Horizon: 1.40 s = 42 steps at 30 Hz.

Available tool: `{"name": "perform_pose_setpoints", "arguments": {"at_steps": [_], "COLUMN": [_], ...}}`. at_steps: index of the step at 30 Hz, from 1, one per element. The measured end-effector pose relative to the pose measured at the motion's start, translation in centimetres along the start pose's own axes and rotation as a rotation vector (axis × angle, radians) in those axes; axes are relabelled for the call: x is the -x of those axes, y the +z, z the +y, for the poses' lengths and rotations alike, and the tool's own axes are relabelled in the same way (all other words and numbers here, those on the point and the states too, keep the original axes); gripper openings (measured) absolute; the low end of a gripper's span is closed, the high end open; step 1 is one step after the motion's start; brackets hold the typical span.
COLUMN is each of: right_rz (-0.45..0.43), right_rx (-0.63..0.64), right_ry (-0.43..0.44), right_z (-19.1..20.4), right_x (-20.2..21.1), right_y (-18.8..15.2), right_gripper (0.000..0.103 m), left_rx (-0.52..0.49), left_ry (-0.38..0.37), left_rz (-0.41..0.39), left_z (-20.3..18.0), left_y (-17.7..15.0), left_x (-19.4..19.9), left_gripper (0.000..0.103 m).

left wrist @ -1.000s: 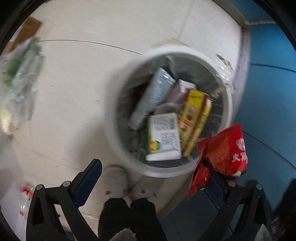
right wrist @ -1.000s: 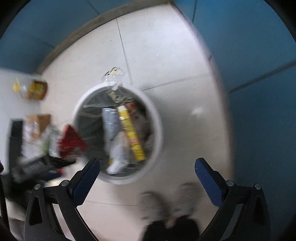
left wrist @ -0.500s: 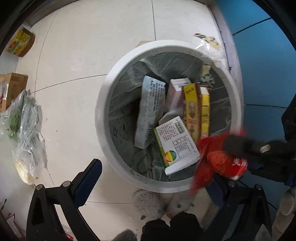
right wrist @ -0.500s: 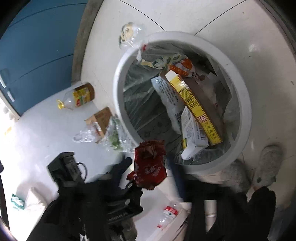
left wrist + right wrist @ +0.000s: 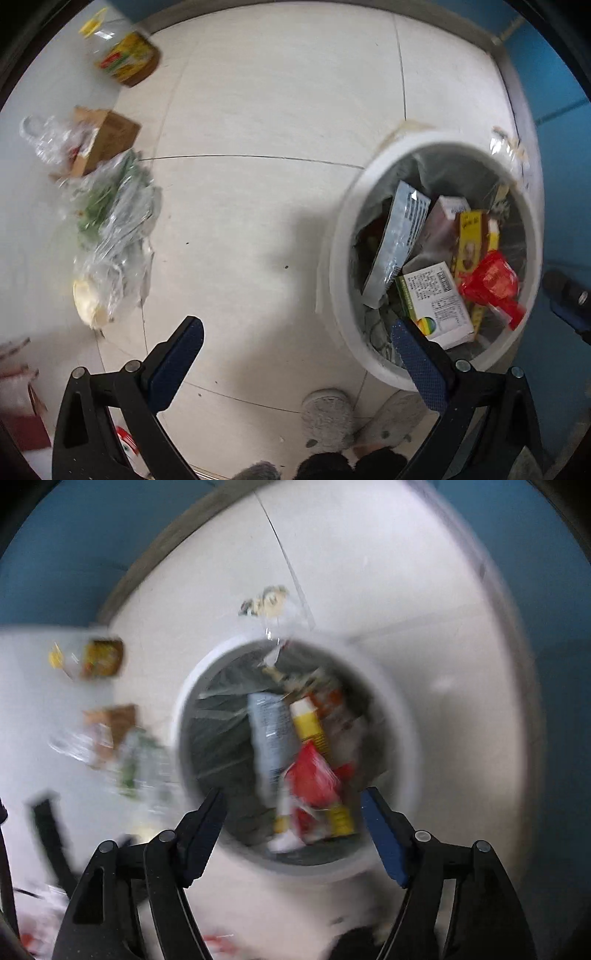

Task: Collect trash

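A round white trash bin (image 5: 340, 229) stands on the floor at the right of the left wrist view. It holds boxes, a silver pouch and a red snack packet (image 5: 491, 284). My left gripper (image 5: 295, 350) is open and empty above the floor, left of the bin. In the blurred right wrist view the bin (image 5: 399, 716) is in the middle, with the red packet (image 5: 312, 775) inside. My right gripper (image 5: 293, 819) is open and empty above the bin's near rim.
On the white surface at the left lie a clear bag with greens (image 5: 110, 221), a brown carton (image 5: 103, 136), a crumpled clear bottle (image 5: 44, 136) and a yellow-labelled jar (image 5: 125, 55). A blue wall (image 5: 561, 110) runs at the right. The person's slippers (image 5: 328, 417) stand below.
The red packet has left my left gripper and now lies in the bin. The left gripper has swung left, away from the bin. The right gripper has moved over the bin.
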State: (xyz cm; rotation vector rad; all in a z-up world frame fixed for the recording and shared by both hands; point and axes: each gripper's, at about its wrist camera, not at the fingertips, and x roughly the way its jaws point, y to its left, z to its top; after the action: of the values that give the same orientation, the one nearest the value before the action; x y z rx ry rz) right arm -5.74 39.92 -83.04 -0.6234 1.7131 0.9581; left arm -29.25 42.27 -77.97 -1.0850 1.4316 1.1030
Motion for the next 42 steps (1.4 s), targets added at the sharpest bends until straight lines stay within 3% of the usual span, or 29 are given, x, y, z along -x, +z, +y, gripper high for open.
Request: {"name": "perform_pose_setpoints", "arguments": {"at_steps": [2,6,11,19,26,34,42], "right_rz": [-0.033,-0.146,-0.216,-0.405,-0.568,-0.692,-0.715], "right_rx": [0.075,0.215,0.260,0.272,0.263,0.302,0.381], "right_ry": [-0.072,-0.279,-0.345,-0.368,-0.333,-0.256,-0.170], "right_z": [0.9,3.0,4.7,9.2,11.9,13.6,13.0], "right_x": [1.5,6.9,15.1,34.7,52.1,65.6,73.7], "right_y": [-0.7,-3.4,-7.2,-15.8,-24.3,-33.9,-42.2], "right_gripper": [0.094,0.101,0.103,0.103,0.103,0.103,0.103], "left_rx": [0.023,-0.005,-0.048,-0.110,-0.147,-0.138,-0.073], "left_ry": [0.000,0.022,0.014,-0.056,-0.130,-0.161,-0.196], "left_rz": [-0.019,-0.084,-0.171,-0.354,-0.485,-0.601,-0.657], "left_z": [0.5,0.3,0.2,0.3,1.0,1.7,2.2], "left_y": [-0.5,-2.2,-4.6,-9.8,-16.7,-25.0,-32.9], "left_x": [2.1,7.5,16.8,35.0,49.4,60.2,66.2], "left_gripper": [0.103,0.103,0.103,0.103,0.103,0.103,0.103]}}
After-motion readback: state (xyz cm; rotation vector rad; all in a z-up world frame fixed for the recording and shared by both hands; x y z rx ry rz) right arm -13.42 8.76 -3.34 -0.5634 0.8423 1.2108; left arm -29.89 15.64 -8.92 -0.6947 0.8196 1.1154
